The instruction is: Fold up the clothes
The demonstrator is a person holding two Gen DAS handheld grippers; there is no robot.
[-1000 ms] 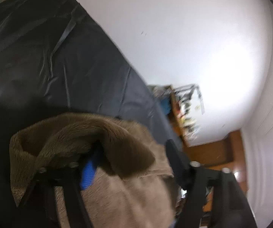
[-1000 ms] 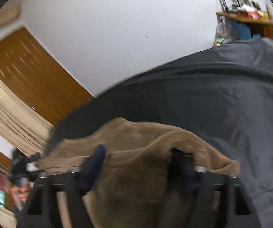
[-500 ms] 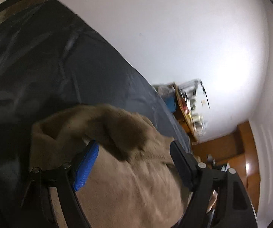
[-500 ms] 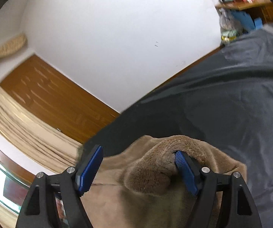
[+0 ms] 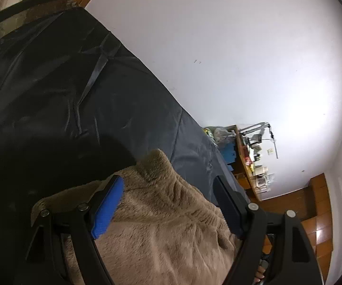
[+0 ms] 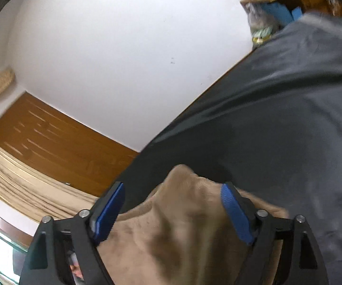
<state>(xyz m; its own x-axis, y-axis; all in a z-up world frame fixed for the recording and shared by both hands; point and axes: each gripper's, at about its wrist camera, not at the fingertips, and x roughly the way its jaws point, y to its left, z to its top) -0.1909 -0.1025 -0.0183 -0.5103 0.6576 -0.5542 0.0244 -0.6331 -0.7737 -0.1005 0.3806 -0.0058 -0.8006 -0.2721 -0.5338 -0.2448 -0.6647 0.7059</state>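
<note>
A tan fleece garment (image 5: 168,216) lies bunched on a dark sheet (image 5: 52,99). In the left wrist view my left gripper (image 5: 171,204) is open, its blue-padded fingers (image 5: 108,210) spread to either side of the garment's raised fold. In the right wrist view the same garment (image 6: 178,232) rises in a peak between the fingers (image 6: 236,216) of my right gripper (image 6: 173,211), which is open too. Neither gripper pinches the cloth. The garment's lower part is hidden below both frames.
The dark sheet (image 6: 277,123) covers the whole work surface up to a white wall (image 5: 218,47). A cluttered wooden shelf (image 5: 251,159) stands beyond its far end. A wooden door (image 6: 52,140) and beige curtain (image 6: 16,182) are on the other side.
Both grippers went from shut on the garment to open and pulled back. The cloth has dropped out of the jaws and now lies loose between the fingers.
</note>
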